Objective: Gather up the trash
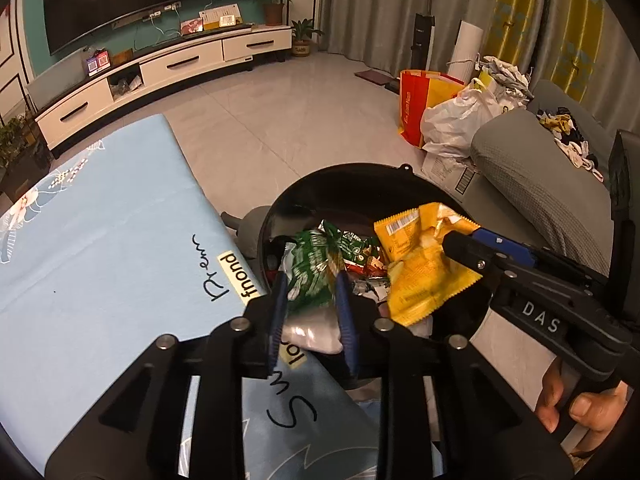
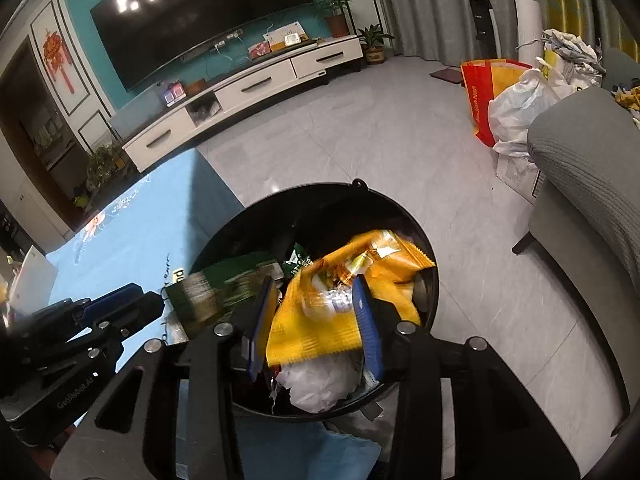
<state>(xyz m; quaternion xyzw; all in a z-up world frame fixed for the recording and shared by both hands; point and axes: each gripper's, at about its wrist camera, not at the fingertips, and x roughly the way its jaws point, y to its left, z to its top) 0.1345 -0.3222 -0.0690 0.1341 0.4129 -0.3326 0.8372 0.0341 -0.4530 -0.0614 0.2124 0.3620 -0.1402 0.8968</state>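
Observation:
A black round trash bin (image 1: 362, 174) stands on the floor beside the blue-covered table (image 1: 100, 248); it also shows in the right wrist view (image 2: 434, 276). Over its mouth, my left gripper (image 1: 312, 280) has its blue fingers on both sides of a green snack wrapper (image 1: 314, 268), blurred by motion. My right gripper (image 2: 316, 284) has its fingers around a yellow snack bag (image 2: 320, 320), also blurred; that bag shows in the left wrist view (image 1: 420, 272). Both packets hang above other wrappers and white plastic (image 2: 320, 384) inside the bin.
A grey sofa (image 1: 532, 176) stands at the right, close to the bin. White and orange bags (image 1: 448, 116) sit on the tiled floor behind. A TV cabinet (image 1: 160, 76) lines the far wall. The table's edge runs just left of the bin.

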